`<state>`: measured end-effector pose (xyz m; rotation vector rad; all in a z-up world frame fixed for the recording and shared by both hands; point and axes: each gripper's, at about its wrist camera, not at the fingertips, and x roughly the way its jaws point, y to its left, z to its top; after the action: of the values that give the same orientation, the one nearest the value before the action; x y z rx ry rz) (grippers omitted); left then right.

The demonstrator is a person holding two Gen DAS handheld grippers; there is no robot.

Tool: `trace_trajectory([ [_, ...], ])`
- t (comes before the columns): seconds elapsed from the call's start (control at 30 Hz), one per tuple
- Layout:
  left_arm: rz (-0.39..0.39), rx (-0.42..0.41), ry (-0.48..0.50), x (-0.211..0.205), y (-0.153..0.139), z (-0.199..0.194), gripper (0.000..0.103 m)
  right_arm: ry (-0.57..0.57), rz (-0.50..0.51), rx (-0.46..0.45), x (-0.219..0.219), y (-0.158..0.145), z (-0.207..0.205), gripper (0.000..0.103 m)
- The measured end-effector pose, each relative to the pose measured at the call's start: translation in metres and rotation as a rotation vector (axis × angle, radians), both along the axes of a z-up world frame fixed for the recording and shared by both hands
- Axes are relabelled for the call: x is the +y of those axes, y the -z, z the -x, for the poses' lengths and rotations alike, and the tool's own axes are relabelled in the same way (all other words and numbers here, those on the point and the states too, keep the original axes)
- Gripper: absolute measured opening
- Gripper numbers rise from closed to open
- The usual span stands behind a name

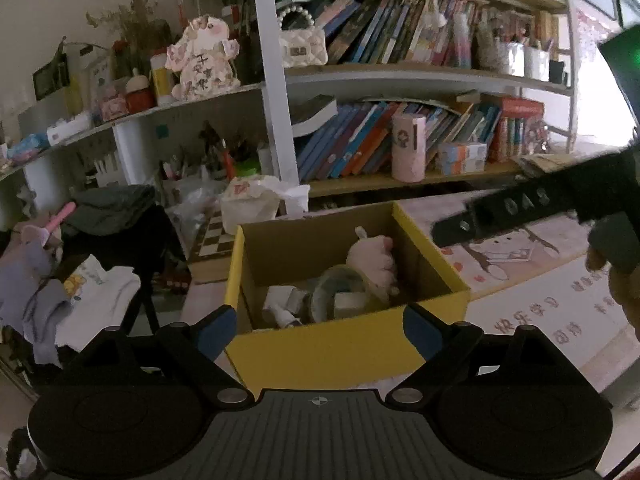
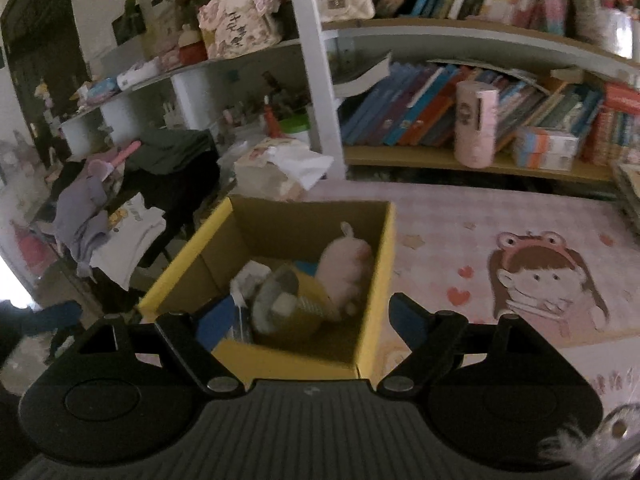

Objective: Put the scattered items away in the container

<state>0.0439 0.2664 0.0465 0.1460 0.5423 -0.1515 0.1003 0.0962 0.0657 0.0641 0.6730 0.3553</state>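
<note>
A yellow cardboard box (image 1: 344, 344) stands on the pink desk mat, seen also in the right wrist view (image 2: 376, 292). Inside lie a pink plush toy (image 1: 372, 264), a grey round item (image 1: 340, 292), a small white bottle (image 1: 282, 316) and white pieces. The right wrist view shows the plush (image 2: 346, 268), a grey roll (image 2: 276, 300) and a yellow woven item (image 2: 312, 304). My left gripper (image 1: 320, 328) is open and empty, straddling the box's near wall. My right gripper (image 2: 308, 324) is open and empty over the box's near edge. The right gripper's body (image 1: 536, 208) shows at the right.
A bookshelf (image 1: 400, 176) full of books stands behind the box. A tissue box (image 1: 252, 204) and a chessboard (image 1: 212, 236) sit behind it on the left. Clothes (image 1: 80, 288) hang over a chair at the left. The pink cartoon mat (image 2: 540, 272) spreads right.
</note>
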Motion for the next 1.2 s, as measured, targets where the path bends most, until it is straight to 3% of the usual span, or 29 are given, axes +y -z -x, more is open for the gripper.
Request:
trace_trajectory([
  [0.37,0.072,0.003,-0.002,0.018,0.002,0.052,0.093,0.041,0.125,-0.069,0.001,0.016,0.097,0.084],
  [0.5,0.063,0.014,-0.004,0.016,0.010,0.063,0.094,0.075,0.155,-0.082,0.005,0.024,0.121,0.085],
  [0.7,0.090,0.067,0.007,0.013,0.023,0.077,0.094,0.120,0.179,-0.037,0.008,0.039,0.142,0.087],
  [1.2,0.040,0.184,0.085,-0.006,0.046,0.089,0.094,0.171,0.209,0.066,0.009,0.060,0.160,0.097],
])
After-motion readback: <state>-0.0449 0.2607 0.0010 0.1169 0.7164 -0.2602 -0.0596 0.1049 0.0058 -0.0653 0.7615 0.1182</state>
